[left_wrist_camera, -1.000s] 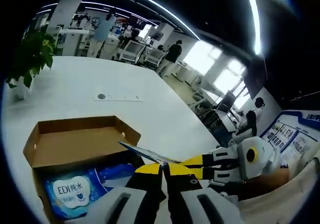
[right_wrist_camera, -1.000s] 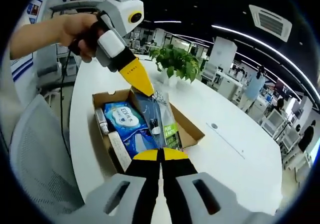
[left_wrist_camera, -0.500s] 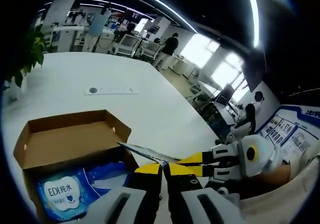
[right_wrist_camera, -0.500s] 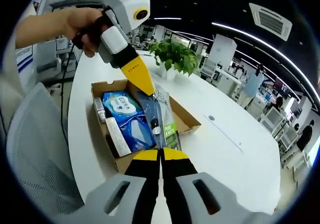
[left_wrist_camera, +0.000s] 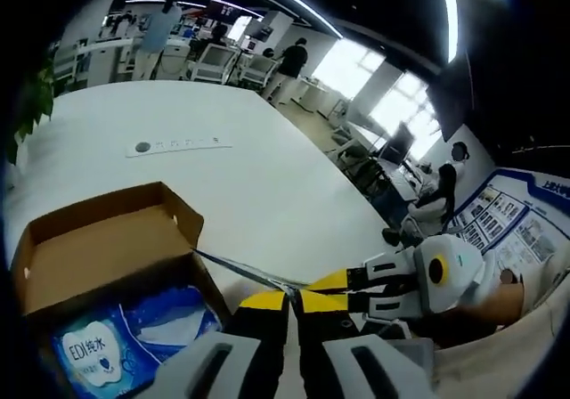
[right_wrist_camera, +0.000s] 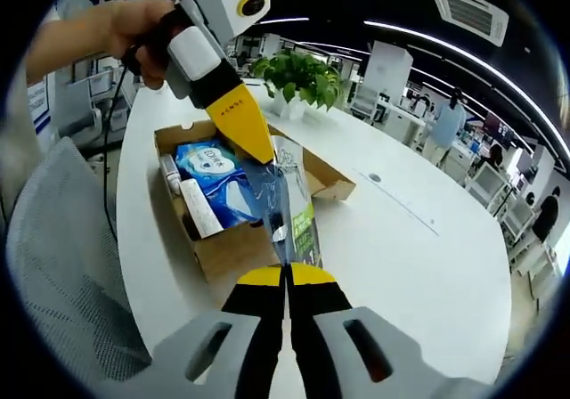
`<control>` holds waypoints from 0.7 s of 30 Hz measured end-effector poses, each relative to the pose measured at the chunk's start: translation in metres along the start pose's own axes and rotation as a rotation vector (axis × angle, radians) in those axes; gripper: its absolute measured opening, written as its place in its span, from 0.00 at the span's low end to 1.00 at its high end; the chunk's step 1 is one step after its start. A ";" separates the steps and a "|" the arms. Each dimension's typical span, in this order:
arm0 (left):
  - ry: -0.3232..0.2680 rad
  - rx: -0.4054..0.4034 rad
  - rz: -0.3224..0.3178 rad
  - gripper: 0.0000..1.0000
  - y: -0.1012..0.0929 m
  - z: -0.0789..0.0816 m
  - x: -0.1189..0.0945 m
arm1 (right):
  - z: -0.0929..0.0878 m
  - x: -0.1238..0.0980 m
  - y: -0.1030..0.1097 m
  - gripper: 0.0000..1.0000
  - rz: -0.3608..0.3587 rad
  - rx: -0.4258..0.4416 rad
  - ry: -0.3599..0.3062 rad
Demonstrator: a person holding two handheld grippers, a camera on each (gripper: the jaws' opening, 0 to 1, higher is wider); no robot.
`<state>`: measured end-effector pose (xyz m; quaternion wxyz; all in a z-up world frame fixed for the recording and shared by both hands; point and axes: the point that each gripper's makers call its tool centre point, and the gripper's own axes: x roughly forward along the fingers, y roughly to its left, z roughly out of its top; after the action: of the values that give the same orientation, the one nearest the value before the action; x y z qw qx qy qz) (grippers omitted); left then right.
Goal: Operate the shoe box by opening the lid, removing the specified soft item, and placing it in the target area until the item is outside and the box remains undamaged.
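Right gripper view looks across a long white table (right_wrist_camera: 419,265) in an open office with ceiling light strips, desks and people standing far off; a potted plant (right_wrist_camera: 298,78) stands on the table beyond the box, and a grey mesh chair (right_wrist_camera: 62,265) sits at the near edge. The shoe box (right_wrist_camera: 227,243), plain brown cardboard, rests open on the table, holding a blue wipes pack (right_wrist_camera: 214,172) and a small tube (right_wrist_camera: 169,169) along its side. The soft item is a clear flat packet (right_wrist_camera: 289,199) with a green label, lifted above the box's near corner. The right gripper (right_wrist_camera: 287,274) has its jaws closed on the packet's lower edge; the left gripper (right_wrist_camera: 258,150), held in a hand (right_wrist_camera: 134,29), pinches its upper edge.

In the left gripper view, the left gripper (left_wrist_camera: 289,299) shows its jaws closed on the packet's thin edge.
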<state>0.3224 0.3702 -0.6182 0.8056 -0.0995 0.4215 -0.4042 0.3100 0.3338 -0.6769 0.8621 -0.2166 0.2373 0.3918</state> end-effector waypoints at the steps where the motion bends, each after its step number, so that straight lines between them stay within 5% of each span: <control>1: 0.006 0.002 0.000 0.03 0.000 -0.001 0.003 | -0.003 0.001 -0.001 0.00 0.000 0.003 0.004; 21: 0.093 0.003 0.005 0.04 0.007 -0.010 0.045 | -0.043 0.012 -0.023 0.00 -0.030 0.090 0.053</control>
<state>0.3333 0.3432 -0.6548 0.7863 -0.0784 0.4580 -0.4072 0.3244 0.3026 -0.7135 0.8701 -0.1913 0.2743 0.3620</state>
